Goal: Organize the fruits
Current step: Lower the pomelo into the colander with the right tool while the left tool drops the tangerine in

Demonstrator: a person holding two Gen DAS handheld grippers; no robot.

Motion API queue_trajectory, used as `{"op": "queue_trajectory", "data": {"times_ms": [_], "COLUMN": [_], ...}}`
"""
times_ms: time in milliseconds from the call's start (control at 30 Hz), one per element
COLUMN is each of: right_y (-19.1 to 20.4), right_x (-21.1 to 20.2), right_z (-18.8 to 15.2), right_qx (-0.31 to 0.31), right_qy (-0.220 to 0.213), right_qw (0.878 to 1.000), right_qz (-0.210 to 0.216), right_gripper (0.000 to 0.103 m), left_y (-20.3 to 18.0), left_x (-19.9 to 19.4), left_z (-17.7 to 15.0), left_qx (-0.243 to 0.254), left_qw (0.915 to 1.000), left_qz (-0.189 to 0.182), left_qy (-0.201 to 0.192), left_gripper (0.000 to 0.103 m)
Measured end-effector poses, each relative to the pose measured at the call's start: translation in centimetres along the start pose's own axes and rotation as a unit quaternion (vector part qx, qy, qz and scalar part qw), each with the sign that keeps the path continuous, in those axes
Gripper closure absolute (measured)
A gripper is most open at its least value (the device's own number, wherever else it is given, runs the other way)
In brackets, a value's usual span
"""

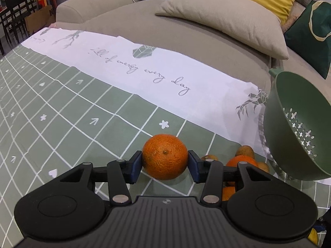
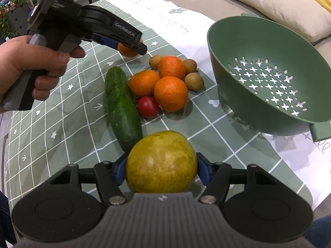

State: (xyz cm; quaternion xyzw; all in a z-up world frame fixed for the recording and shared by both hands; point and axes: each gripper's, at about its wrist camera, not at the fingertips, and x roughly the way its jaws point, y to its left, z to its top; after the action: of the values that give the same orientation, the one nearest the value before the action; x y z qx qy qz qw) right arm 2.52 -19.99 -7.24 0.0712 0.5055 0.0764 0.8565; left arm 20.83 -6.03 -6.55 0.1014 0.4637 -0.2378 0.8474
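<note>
My left gripper (image 1: 164, 160) is shut on an orange (image 1: 164, 157) and holds it above the table; the right wrist view shows that gripper (image 2: 132, 45) and its orange (image 2: 127, 51) left of the fruit pile. My right gripper (image 2: 161, 165) is shut on a yellow-green round fruit (image 2: 161, 162), held above the table's near edge. On the cloth lie three oranges (image 2: 170, 93), a cucumber (image 2: 122, 107), a red tomato (image 2: 148, 106) and small brown fruits (image 2: 193, 81). An empty green colander (image 2: 264, 76) stands to the right, also in the left wrist view (image 1: 298, 124).
The table carries a green checked cloth (image 1: 62, 107) with a white printed band (image 1: 134, 68). A beige sofa with cushions (image 1: 223, 20) stands right behind the table. Dark chairs (image 1: 14, 16) are at the far left.
</note>
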Motion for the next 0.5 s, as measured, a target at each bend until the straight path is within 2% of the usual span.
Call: {"op": "queue_trajectory", "data": {"times_ms": [333, 500], "right_y": [-0.9, -2.8], "right_x": [-3.5, -6.2], "right_z": [0.0, 0.5], "right_qx": [0.002, 0.016], "right_qy": [-0.02, -0.034], "right_qw": [1.0, 0.999], "right_qz": [-0.007, -0.002], "right_gripper": [0.041, 0.041], "left_y": [-1.7, -3.9], "left_x": [-5.6, -8.5], "left_z": [-0.6, -1.4], "left_qx": [-0.002, 0.019], "left_qw": [0.9997, 0.9993], "left_qz": [0.008, 0.003], "left_qy": [-0.024, -0.032], "left_gripper": [0.05, 0.05]}}
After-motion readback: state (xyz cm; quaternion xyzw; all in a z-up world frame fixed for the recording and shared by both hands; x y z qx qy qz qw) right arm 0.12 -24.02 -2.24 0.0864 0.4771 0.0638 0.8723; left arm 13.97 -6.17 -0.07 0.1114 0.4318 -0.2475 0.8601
